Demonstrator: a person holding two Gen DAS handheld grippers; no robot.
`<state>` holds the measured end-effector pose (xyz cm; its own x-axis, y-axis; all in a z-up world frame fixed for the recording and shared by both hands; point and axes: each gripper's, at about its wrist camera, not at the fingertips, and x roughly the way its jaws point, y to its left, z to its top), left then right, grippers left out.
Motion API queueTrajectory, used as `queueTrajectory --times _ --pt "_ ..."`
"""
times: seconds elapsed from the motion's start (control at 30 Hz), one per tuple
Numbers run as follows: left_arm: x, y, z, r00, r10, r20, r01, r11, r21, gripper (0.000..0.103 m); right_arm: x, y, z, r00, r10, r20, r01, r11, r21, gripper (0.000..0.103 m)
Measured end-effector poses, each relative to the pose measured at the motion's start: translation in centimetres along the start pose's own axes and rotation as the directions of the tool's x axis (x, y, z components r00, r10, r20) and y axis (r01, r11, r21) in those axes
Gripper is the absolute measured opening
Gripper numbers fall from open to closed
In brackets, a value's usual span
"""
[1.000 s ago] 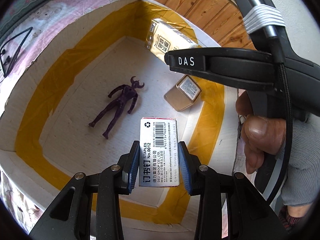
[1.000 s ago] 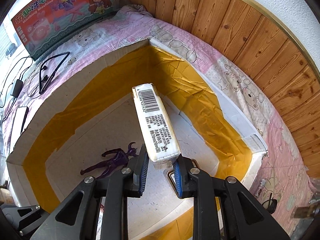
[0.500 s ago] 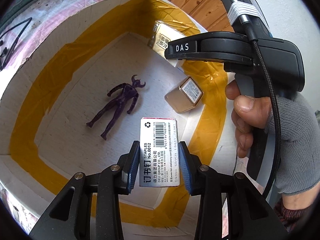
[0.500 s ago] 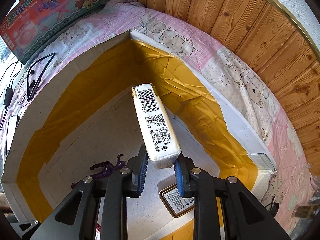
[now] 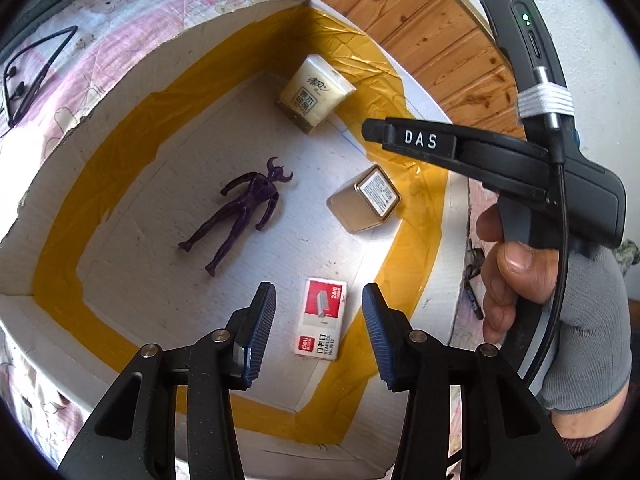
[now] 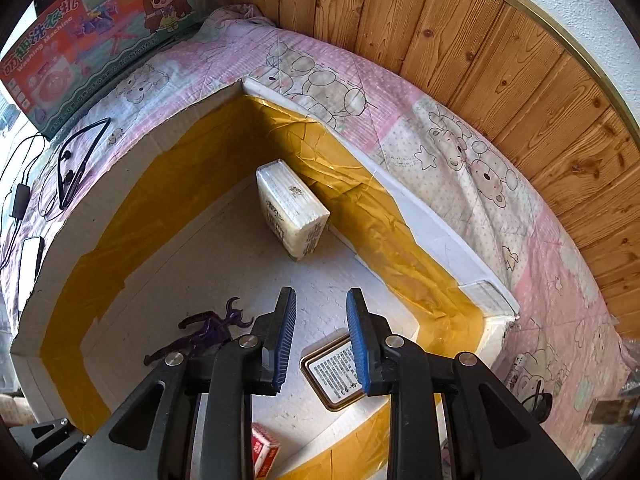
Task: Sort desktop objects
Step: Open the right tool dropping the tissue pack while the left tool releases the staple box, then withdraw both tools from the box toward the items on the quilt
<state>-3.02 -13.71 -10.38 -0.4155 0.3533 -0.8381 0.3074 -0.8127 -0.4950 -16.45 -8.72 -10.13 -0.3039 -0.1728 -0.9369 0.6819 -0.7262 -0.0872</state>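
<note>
A pink bear cloth (image 6: 460,148) covers the desk. A toy washing machine box (image 6: 96,36) stands at the back, near a black neck headphone (image 6: 76,164). Behind is a wood wall (image 6: 480,52).

Both wrist views steeply down into box (image 5: 132,92)

The left hand-held gripper (image 5: 318,330) has just been opening; its jaws stand apart above the staples box (image 5: 323,317), which lies flat on the floor of the white foam box (image 5: 100,92). A purple horned figure (image 5: 244,212), a gold tin (image 5: 365,205) and a tissue pack (image 5: 315,94) also lie inside. The right hand-held gripper (image 5: 370,134), held by a gloved hand (image 5: 532,288), reaches in from the right.
</note>
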Motion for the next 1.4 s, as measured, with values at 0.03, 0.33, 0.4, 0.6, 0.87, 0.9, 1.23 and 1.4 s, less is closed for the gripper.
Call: queueTrajectory --times 0.03,0.33,0.4,0.6,0.87,0.9,1.23,1.4 --pt "-0.3 -0.2 -0.1 1.0 0.006 0.008 -0.006 1.0 0.005 0.048 -0.3 0.0 -0.3 1.0 0.004 0.001 -0.004 1.0 0.0 0.029" --pt "-1.9 -1.7 -1.4 0.997 0.052 0.061 -0.055 0.997 0.048 0.048 -3.4 1.0 -3.7 0.999 0.03 0.024 -0.029 0.999 -0.025 0.032" --pt "-2.5 -1.9 -1.7 0.995 0.067 0.079 -0.071 0.996 0.052 0.048 -4.3 1.3 -4.4 0.999 0.026 0.035 -0.024 0.999 -0.04 0.033" --pt "-3.9 -2.8 -2.8 0.986 0.1 0.13 -0.111 0.991 0.074 0.048 -7.4 1.7 -6.1 0.996 0.043 0.075 -0.038 0.997 -0.061 0.038" --pt "-4.8 -3.8 -4.4 0.978 0.134 0.161 -0.148 0.986 0.082 0.048 -11.2 2.2 -9.9 0.987 0.045 0.157 -0.028 0.994 -0.106 0.045" --pt "-4.9 -4.0 -4.6 0.976 0.14 0.166 -0.157 0.984 0.089 0.048 -11.7 2.2 -10.5 0.984 0.04 0.173 -0.021 0.994 -0.111 0.045" --pt "-6.0 -4.9 -5.9 0.941 0.22 0.258 -0.254 0.961 0.109 0.048 -16.1 0.5 -15.6 0.949 0.067 0.308 -0.052 0.997 -0.057 0.047" --pt "-6.5 -5.1 -6.8 0.908 0.279 0.313 -0.325 0.94 0.104 0.048 -16.4 -0.2 -17.4 0.934 0.112 0.34 -0.11 0.994 -0.023 0.047"
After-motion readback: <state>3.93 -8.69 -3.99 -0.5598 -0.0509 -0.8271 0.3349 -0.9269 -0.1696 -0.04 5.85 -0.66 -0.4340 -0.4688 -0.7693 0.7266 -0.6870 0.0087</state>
